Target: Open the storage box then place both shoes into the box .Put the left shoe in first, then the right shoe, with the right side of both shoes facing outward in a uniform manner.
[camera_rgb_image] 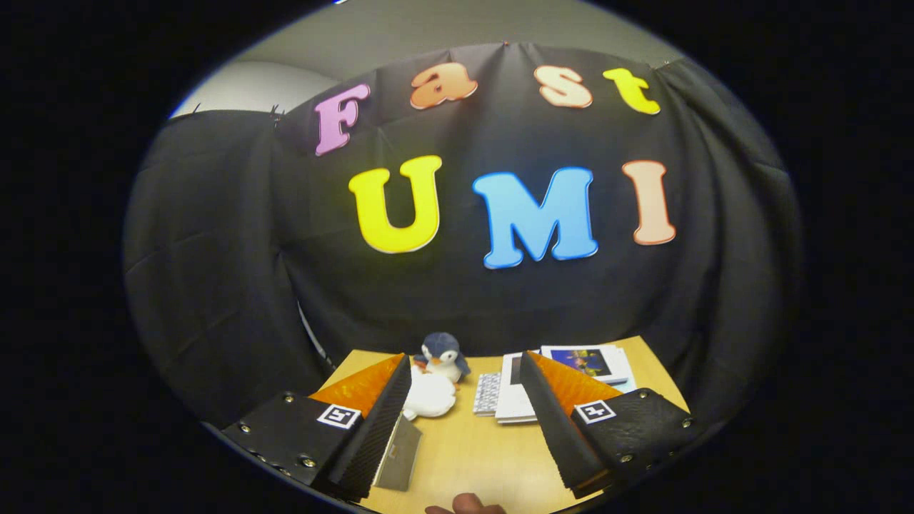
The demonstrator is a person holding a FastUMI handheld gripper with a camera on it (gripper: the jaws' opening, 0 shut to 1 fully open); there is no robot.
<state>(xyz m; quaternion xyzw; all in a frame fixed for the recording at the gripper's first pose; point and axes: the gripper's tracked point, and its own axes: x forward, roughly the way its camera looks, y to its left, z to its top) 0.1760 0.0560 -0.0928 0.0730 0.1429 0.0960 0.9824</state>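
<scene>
The wooden worktop (464, 457) runs out to the booth's black cloth wall, and the gripper (465, 364) is held level above its near part, pointing at that wall, its fingers (371, 428) spread wide and released with nothing between them. Beyond the fingertips lie a stack of papers and booklets (571, 371), a white shoe (430, 397) by the left finger and a small penguin toy (443, 355) behind it; a silvery flat piece (398, 457) sits beside the left finger, and a fingertip of a person (468, 504) shows at the near rim.
</scene>
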